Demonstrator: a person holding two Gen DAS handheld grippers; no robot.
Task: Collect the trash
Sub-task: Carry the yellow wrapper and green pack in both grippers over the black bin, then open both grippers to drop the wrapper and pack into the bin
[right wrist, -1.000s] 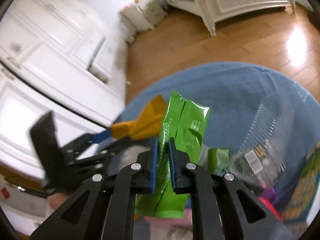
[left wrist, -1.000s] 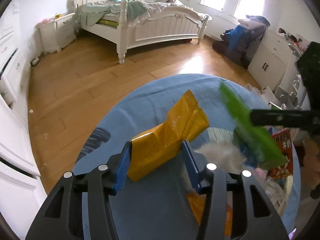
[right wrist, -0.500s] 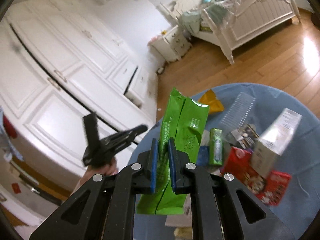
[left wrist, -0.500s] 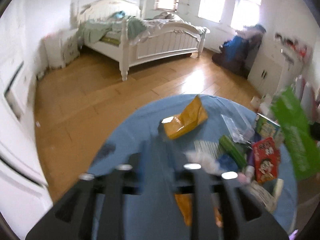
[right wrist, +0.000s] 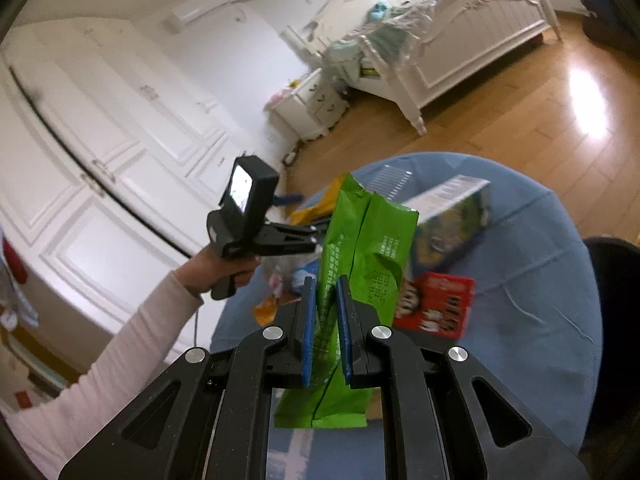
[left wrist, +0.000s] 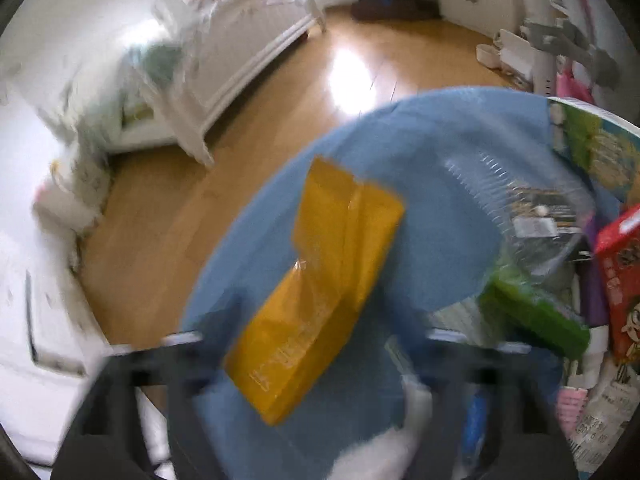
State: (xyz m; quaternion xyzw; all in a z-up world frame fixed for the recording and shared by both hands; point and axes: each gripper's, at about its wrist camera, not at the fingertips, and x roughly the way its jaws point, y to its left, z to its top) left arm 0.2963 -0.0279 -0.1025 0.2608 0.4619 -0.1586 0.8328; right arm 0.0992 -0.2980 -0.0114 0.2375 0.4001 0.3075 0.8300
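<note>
Blurring heavily, the left wrist view shows the left claw [left wrist: 312, 344] spread apart around a yellow wrapper [left wrist: 320, 300] on the blue worktop [left wrist: 432, 148]. Right wrist view: right claw [right wrist: 326, 312] clamped on a green wrapper [right wrist: 360, 264], raised above the worktop.

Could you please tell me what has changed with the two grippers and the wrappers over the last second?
The left gripper let go of the crumpled yellow wrapper, pulled back, and has returned around it, jaws apart. The right gripper stays clamped on the green foil wrapper.
</note>
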